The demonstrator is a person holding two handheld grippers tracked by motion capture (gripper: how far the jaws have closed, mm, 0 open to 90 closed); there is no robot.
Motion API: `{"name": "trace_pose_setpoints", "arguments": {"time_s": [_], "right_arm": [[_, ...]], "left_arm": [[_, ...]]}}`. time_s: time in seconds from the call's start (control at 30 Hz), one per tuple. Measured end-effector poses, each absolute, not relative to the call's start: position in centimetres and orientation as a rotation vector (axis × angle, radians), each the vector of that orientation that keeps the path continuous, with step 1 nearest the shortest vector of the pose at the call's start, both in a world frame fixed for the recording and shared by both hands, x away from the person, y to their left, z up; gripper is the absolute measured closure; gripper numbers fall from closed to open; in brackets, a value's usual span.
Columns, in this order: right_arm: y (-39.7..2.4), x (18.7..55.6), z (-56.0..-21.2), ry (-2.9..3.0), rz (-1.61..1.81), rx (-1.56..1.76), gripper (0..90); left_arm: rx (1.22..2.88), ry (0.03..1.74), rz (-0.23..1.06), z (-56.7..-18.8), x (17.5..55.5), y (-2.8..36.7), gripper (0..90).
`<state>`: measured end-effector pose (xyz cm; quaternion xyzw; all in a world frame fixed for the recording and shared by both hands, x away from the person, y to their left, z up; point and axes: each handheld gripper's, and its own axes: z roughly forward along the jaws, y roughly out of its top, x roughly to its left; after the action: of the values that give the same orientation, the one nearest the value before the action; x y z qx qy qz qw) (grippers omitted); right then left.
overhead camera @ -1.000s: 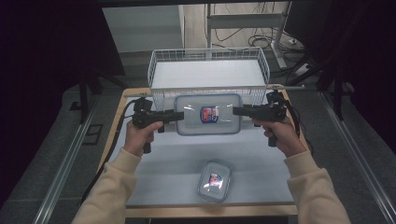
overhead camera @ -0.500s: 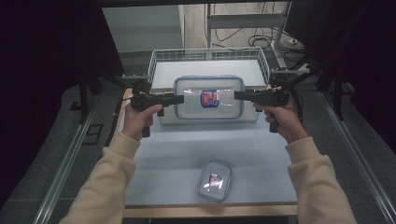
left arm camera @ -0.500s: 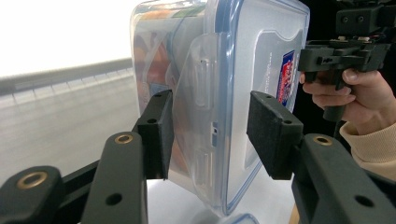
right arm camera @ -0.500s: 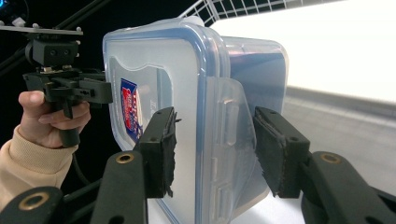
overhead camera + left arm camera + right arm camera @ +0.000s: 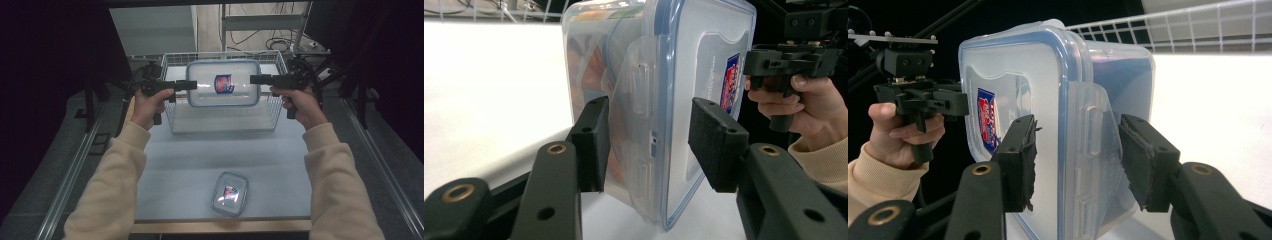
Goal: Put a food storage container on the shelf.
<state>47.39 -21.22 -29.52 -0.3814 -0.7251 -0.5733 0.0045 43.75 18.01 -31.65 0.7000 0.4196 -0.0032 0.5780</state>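
Large lidded container (image 5: 223, 83), clamped at its two short ends by the left gripper (image 5: 190, 85) and right gripper (image 5: 256, 79), hangs level above the wire basket (image 5: 172, 120) at the table's far edge, likely for lowering inside.

Cream sleeves (image 5: 117, 185); black jaws with brass-ringed screw holes.
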Motion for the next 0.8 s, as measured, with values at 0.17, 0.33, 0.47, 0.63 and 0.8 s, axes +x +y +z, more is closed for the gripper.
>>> {"name": "trace_pose_setpoints", "arguments": {"time_s": [0.17,0.33,0.47,0.63,0.8], "right_arm": [[-21.0,49.4,-28.8,-2.268,-1.785,-1.214,49.8],[-20.8,51.2,-28.7,-2.255,-1.768,-1.241,49.5],[-20.8,52.2,-29.0,-2.233,-1.759,-1.264,49.4],[-20.8,52.9,-29.7,-2.207,-1.743,-1.285,49.4],[-20.8,53.4,-29.7,-2.194,-1.748,-1.303,49.3]], "left_arm": [[1.638,0.990,-0.024,-31.2,46.3,18.3,52.7],[1.628,1.008,-0.035,-31.4,47.8,18.3,52.6],[1.629,1.020,-0.048,-31.6,48.8,18.4,52.5],[1.627,1.034,-0.056,-31.8,49.5,18.3,52.5],[1.628,1.043,-0.083,-31.7,50.4,18.4,52.4]]}}
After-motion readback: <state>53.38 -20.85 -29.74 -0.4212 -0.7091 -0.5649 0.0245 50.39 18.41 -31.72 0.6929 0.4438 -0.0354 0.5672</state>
